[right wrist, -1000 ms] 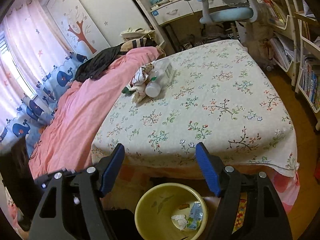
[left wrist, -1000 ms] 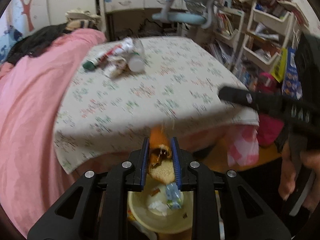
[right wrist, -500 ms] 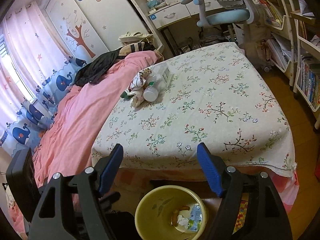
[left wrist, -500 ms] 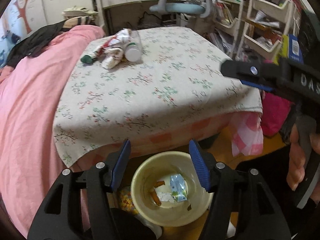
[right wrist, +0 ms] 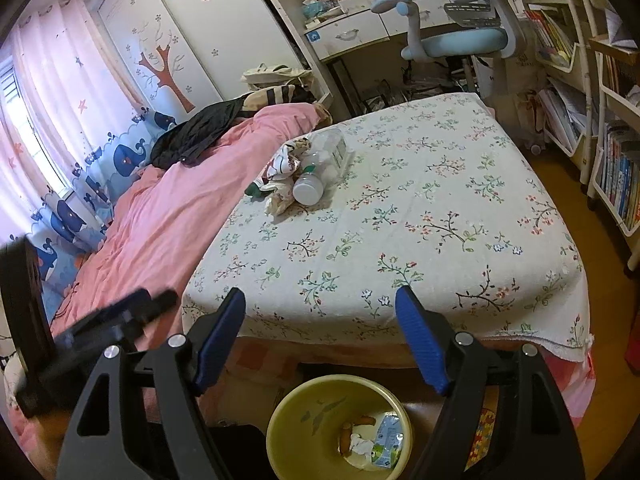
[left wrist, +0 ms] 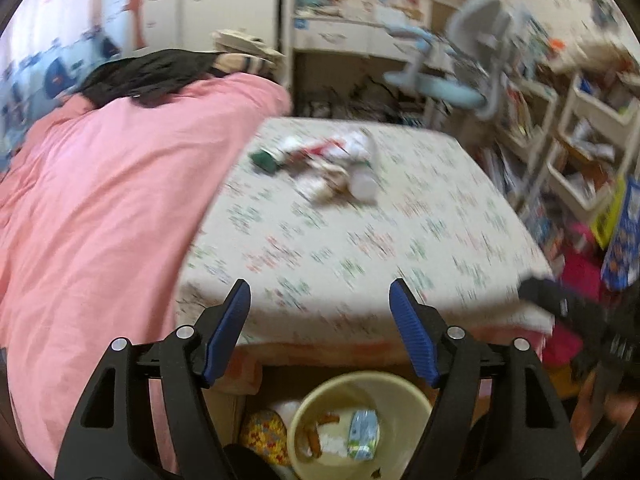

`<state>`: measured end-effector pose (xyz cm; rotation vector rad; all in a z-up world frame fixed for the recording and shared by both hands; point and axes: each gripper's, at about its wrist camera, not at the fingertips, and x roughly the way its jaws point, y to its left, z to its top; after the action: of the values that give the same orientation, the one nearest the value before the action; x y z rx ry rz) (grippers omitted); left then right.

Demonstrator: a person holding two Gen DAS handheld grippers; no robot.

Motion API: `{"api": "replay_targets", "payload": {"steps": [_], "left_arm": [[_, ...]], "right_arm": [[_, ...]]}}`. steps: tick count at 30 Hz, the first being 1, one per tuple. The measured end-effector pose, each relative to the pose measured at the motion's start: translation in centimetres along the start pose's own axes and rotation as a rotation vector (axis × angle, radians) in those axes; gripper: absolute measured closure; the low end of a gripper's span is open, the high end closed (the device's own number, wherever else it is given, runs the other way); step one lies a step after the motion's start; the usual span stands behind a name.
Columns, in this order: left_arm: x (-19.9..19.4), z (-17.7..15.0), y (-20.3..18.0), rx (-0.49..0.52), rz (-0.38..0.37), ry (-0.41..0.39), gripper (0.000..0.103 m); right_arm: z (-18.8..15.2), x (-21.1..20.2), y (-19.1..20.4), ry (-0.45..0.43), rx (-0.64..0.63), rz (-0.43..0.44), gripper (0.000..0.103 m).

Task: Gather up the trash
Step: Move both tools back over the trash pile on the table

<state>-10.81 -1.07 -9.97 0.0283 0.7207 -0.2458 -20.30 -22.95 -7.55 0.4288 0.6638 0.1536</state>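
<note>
A yellow bin [left wrist: 348,390] stands on the floor under the table's near edge, holding an orange peel [left wrist: 314,438], a blue-green wrapper [left wrist: 362,434] and white tissue. My left gripper [left wrist: 319,292] hovers above it; its jaws are opening with nothing between them. The right gripper [right wrist: 320,298] is open and empty over the same bin [right wrist: 304,412]. Far back on the flowered tablecloth [right wrist: 420,220] lies a pile of wrappers [right wrist: 282,168] with a plastic bottle [right wrist: 308,190] and a clear box [right wrist: 330,146].
A pink quilt [right wrist: 168,208] lies left of the table, dark clothes on it. A blue desk chair [right wrist: 452,40] and white shelves with books [right wrist: 616,168] stand behind and to the right. A colourful patterned item [left wrist: 266,436] sits beside the bin.
The left gripper let go of the orange peel, which now lies in the bin. Its jaws spread wide and it lifted and swung left. The right gripper stayed still.
</note>
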Motion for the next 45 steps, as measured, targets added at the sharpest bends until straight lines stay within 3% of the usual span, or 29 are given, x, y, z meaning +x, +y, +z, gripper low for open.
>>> {"api": "replay_targets", "payload": {"steps": [8,16,23,39,45], "left_arm": [[0.6,2.6,3.2,-0.111,0.041,-0.038,0.034],[3.2,5.3,3.2,-0.067,0.069,-0.051,0.034],[6.4,6.9,4.3,-0.125,0.061,-0.009,0.034],[15.9,8.8,0.9,-0.071,0.000,0.122,0.034],[19.8,9.2,1.3,-0.090,0.014,0.169,0.034]], "right_arm": [[0.9,0.6,1.0,-0.012,-0.026,0.000,0.028],[3.8,1.7,2.4,-0.031,-0.108,-0.002,0.028],[6.2,4.5,2.7,-0.015,-0.147,-0.002,0.028],[8.8,5.9,0.7,-0.013,-0.036,0.057,0.028],[9.9,7.3,0.7,-0.002,-0.052,0.061,0.027]]}}
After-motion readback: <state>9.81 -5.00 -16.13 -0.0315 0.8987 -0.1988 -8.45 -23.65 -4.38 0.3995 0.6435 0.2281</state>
